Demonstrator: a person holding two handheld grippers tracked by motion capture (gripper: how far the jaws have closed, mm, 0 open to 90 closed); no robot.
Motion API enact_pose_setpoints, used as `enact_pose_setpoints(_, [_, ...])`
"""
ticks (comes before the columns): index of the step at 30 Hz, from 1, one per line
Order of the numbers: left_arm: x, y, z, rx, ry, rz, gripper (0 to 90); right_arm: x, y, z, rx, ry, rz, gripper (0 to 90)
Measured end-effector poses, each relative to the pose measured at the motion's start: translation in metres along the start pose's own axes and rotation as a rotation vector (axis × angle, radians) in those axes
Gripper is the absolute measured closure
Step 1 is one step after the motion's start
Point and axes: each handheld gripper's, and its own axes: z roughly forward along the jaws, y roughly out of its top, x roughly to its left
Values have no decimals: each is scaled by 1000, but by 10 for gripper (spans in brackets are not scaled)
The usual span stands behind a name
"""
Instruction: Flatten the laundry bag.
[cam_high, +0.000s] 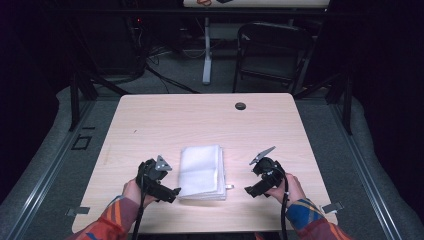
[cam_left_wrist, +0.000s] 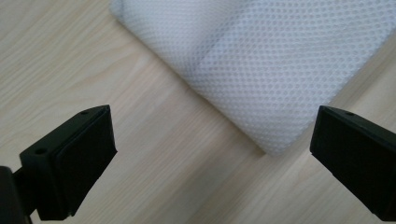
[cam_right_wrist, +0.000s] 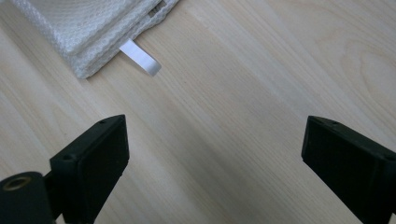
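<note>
Down low in the middle of the high view, a folded white mesh cloth (cam_high: 202, 172) lies on the table (cam_high: 165, 120). Left gripper (cam_high: 171, 193) and right gripper (cam_high: 249, 189) sit beside it, jaws wide apart, holding nothing.

Left black two-jaw handheld gripper (cam_high: 172, 192): matte black body, grey three-cornered plate on top, thin black cable trailing from its rear along the sleeve. In the left gripper view (cam_left_wrist: 212, 158), jaws are blocky black wedges with flat inner pads; a small screw hole near each upper edge.

Right black two-jaw handheld gripper (cam_high: 251, 189): same build, grey plate on top, black cable off the back. In the right gripper view (cam_right_wrist: 215, 163), a round brass-toned threaded hole beside the near jaw.

Behind each gripper: long sleeves patterned in orange, red, blue and yellow (cam_high: 107, 222).
</note>
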Motion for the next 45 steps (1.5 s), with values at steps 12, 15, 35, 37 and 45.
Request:
enact_pose_setpoints(12, [-18, 17, 19, 1, -49, 84, 33, 7, 10, 7, 10, 9, -18, 81])
enact_pose_setpoints(15, [-22, 19, 22, 6, -59, 96, 43, 8, 11, 9, 14, 13, -19, 82])
enact_pose_setpoints(35, [-44, 35, 51, 87, -102, 229, 153, 14, 14, 13, 23, 32, -35, 98])
enact_pose_setpoints(37, [-46, 35, 55, 100, -99, 241, 172, 14, 14, 13, 23, 36, -34, 102])
enact_pose_setpoints(45, [-47, 35, 57, 107, -115, 275, 332, 16, 14, 14, 40, 43, -54, 127])
